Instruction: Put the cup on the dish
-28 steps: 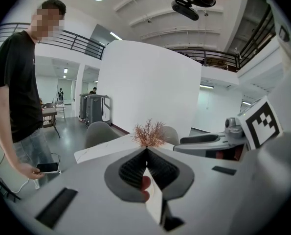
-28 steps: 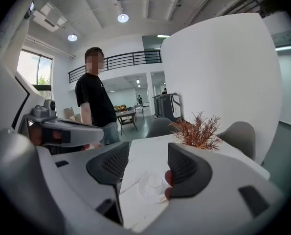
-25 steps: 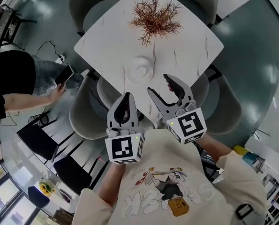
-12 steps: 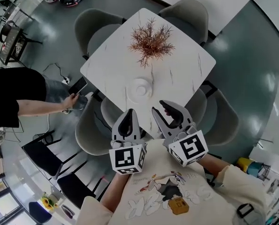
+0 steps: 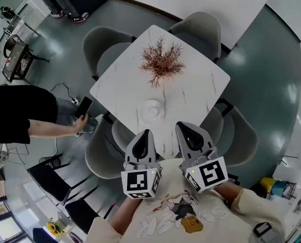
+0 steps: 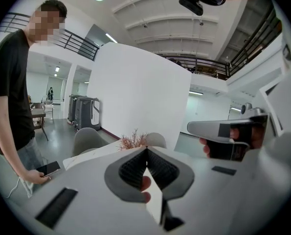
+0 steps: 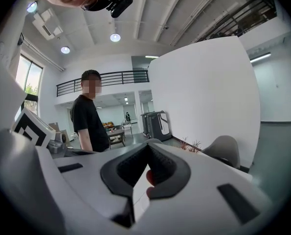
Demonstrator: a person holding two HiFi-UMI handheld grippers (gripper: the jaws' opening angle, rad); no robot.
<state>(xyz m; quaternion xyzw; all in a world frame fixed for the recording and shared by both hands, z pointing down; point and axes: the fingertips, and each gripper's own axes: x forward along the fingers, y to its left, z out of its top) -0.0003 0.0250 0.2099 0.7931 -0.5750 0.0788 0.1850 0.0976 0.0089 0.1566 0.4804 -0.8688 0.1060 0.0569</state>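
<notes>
The cup (image 5: 153, 108) is sitting on the dish (image 5: 162, 114), near the edge of the white marbled table (image 5: 201, 85) that is facing the person with the tools. Both are white and small from the head view, so I cannot tell if something is inside the cup. Further on, in the middle of the table, a dry reddish-brown plant (image 5: 161, 61) is standing; its pot is not showing under the branches. Grey chairs (image 5: 197, 29) are standing around the table.

The left tool (image 5: 146, 134) is hanging before the person's chest, off the table's near corner and well apart from the dish. Its jaws are lying together at the tips, with nothing between them, as the left gripper view (image 6: 146, 150) is showing. The right tool (image 5: 183, 127) is hanging just beside it. Its jaws have just been closing and are now meeting at the tips (image 7: 147, 146), gripping nothing.

At the left of the table, a person in a black shirt (image 5: 18, 113) is standing and holding a phone (image 5: 83, 107) low in one hand.
</notes>
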